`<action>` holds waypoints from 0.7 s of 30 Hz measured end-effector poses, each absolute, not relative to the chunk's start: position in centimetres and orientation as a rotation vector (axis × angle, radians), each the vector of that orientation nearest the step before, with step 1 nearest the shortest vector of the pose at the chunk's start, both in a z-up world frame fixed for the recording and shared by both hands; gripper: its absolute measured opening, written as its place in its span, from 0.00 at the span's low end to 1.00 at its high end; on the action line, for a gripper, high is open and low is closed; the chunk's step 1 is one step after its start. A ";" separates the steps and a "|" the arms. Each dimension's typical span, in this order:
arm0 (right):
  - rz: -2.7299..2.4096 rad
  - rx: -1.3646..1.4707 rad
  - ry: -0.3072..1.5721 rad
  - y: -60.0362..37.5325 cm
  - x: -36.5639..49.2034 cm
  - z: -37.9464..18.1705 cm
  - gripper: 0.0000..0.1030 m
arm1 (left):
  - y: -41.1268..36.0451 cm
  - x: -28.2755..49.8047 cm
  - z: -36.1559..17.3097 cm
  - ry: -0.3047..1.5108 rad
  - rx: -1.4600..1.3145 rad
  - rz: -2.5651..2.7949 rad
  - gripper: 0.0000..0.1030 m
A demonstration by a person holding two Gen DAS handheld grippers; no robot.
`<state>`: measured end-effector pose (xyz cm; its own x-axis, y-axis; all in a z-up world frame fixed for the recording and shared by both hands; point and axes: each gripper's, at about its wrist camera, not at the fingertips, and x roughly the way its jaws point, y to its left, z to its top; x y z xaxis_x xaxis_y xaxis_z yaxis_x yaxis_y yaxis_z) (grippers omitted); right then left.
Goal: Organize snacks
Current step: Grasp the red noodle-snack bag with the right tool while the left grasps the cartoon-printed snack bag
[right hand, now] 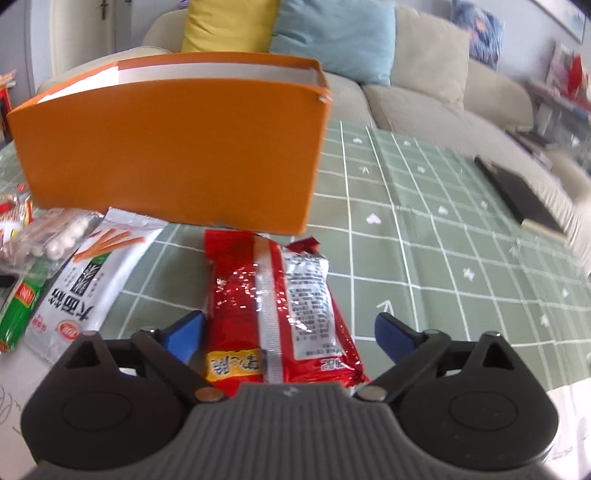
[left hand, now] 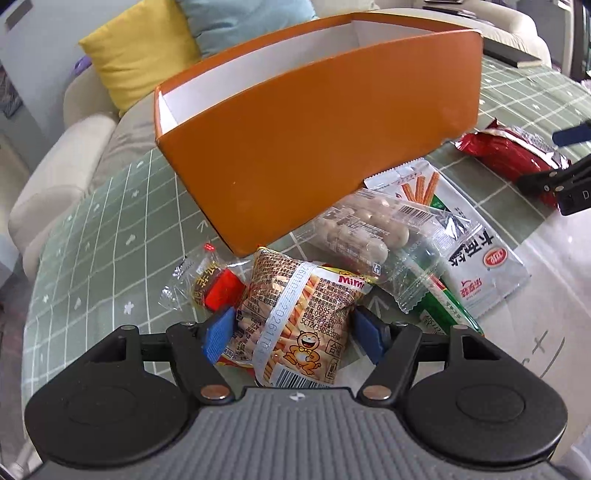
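An open orange box (left hand: 317, 136) with a white inside stands on the green checked tablecloth; it also shows in the right wrist view (right hand: 173, 158). My left gripper (left hand: 291, 332) is open with its blue pads on either side of a stick-snack packet with a cartoon cat (left hand: 295, 321), the pads close to its sides. My right gripper (right hand: 291, 336) is open around a red foil packet (right hand: 273, 306); the left pad is near it, the right pad stands apart. The red packet (left hand: 513, 155) and the right gripper's fingers (left hand: 554, 184) show at the right of the left wrist view.
Beside the box lie a clear bag of round balls (left hand: 369, 229), a white packet with orange sticks (left hand: 469, 254), a green packet (left hand: 443, 302) and a small red-filled wrapper (left hand: 210, 288). A sofa with yellow (right hand: 229, 22) and blue cushions stands behind. A dark book (right hand: 517, 192) lies at the right.
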<state>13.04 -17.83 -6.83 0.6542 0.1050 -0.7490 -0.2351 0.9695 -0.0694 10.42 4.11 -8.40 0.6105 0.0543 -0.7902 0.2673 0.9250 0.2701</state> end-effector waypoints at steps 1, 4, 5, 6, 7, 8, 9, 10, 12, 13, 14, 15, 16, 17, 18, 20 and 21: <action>0.201 -0.155 0.845 -18.0 13.3 -7.0 0.94 | 4.1 10.4 -8.3 0.916 0.374 -0.126 0.77; 0.226 -0.119 0.864 -18.3 14.0 -7.4 0.94 | 4.2 10.5 -8.1 0.935 0.336 -0.126 0.76; 0.233 -0.100 0.873 -18.2 14.4 -7.5 0.94 | 4.3 10.6 -8.0 0.943 0.317 -0.127 0.75; 0.237 -0.082 0.878 -18.3 14.5 -7.6 0.96 | 4.3 10.7 -8.0 0.951 0.298 -0.127 0.75; 0.235 -0.079 0.880 -18.2 14.6 -7.7 0.96 | 4.4 10.7 -7.9 0.959 0.281 -0.130 0.74; 0.234 -0.083 0.882 -18.1 14.6 -7.6 0.96 | 4.4 10.7 -7.8 0.965 0.267 -0.133 0.74; 0.240 -0.081 0.885 -18.0 14.6 -7.6 0.96 | 4.4 10.7 -7.8 0.967 0.264 -0.135 0.75; 0.249 -0.081 0.885 -17.9 14.4 -7.5 0.95 | 4.3 10.7 -7.8 0.964 0.272 -0.135 0.75; 0.257 -0.098 0.879 -17.4 14.0 -7.4 0.90 | 4.1 10.6 -7.9 0.958 0.294 -0.136 0.77; 0.261 -0.102 0.877 -17.2 13.8 -7.3 0.88 | 3.9 10.6 -8.1 0.957 0.309 -0.136 0.79; 0.262 -0.100 0.876 -17.1 13.6 -7.3 0.86 | 3.7 10.5 -8.3 0.949 0.325 -0.134 0.82; 0.261 -0.101 0.873 -16.9 13.5 -7.2 0.83 | 3.7 10.4 -8.4 0.937 0.333 -0.135 0.82; 0.260 -0.101 0.870 -16.8 13.3 -7.1 0.80 | 3.7 10.4 -8.4 0.935 0.329 -0.140 0.83; 0.261 -0.101 0.867 -16.6 13.2 -7.1 0.79 | 3.8 10.4 -8.4 0.934 0.325 -0.144 0.84; 0.258 -0.103 0.864 -16.5 13.0 -7.0 0.78 | 3.8 10.5 -8.4 0.931 0.323 -0.147 0.85; 0.259 -0.100 0.859 -16.4 12.8 -7.0 0.76 | 4.0 10.5 -8.5 0.925 0.311 -0.149 0.85; 0.260 -0.102 0.855 -16.3 12.6 -7.0 0.75 | 4.0 10.4 -8.5 0.923 0.305 -0.149 0.85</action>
